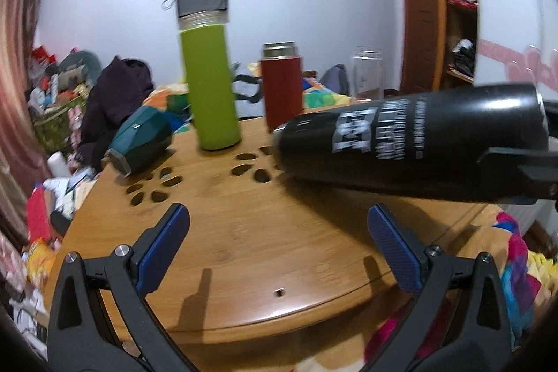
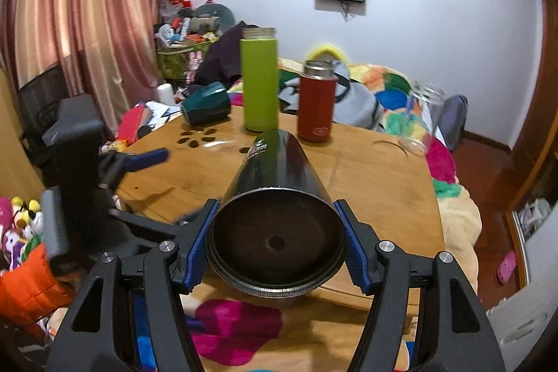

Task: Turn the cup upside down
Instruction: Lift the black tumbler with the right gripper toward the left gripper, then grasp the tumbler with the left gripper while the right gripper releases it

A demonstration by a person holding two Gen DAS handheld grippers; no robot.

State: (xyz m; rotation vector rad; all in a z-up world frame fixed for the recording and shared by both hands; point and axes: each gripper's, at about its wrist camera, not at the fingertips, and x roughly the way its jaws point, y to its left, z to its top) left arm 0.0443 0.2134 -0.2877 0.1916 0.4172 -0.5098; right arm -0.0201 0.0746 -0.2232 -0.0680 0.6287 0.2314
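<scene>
Right wrist view: the right gripper (image 2: pixel 275 243) clamps a black cup (image 2: pixel 279 197) held on its side above the round wooden table (image 2: pixel 376 176), open mouth toward the camera. The left gripper (image 1: pixel 279 236) hangs with jaws spread, holding nothing.

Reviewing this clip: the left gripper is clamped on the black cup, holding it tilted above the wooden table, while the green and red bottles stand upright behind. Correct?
Not quite. The right gripper is clamped on the black cup, as the right wrist view shows; the left gripper is open and empty. The cup is tilted above the wooden table, with the green bottle and red bottle upright behind.
</scene>
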